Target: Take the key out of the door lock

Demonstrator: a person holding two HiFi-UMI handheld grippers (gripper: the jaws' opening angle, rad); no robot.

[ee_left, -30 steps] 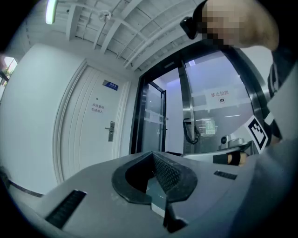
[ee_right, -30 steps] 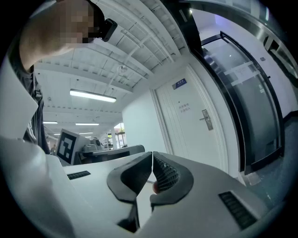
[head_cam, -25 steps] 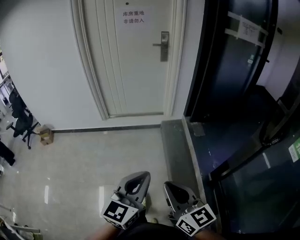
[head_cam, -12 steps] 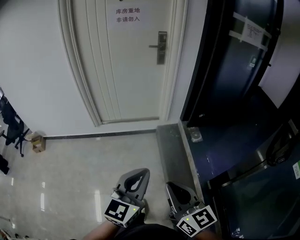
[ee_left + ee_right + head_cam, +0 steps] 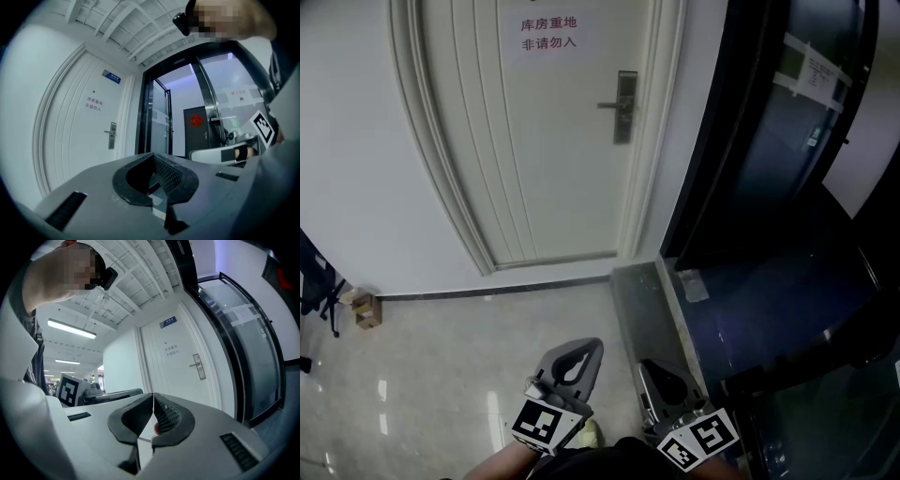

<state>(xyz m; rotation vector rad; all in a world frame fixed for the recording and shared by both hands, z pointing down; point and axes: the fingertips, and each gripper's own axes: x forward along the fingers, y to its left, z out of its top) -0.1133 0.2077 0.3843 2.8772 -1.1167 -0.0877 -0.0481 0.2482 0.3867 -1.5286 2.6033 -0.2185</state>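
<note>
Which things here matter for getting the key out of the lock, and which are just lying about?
For the job: white door; lock plate and handle (key too small to tell); left tool and right tool, both shut and empty.
Lying about: cardboard box; office chair; glass door; door sign.

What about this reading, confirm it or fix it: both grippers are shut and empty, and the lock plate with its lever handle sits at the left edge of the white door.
One thing is wrong. The lock plate with its lever handle sits at the right edge of the white door, beside the dark glass frame, as the head view shows. The rest stands: the left gripper and the right gripper are both shut and empty.
</note>
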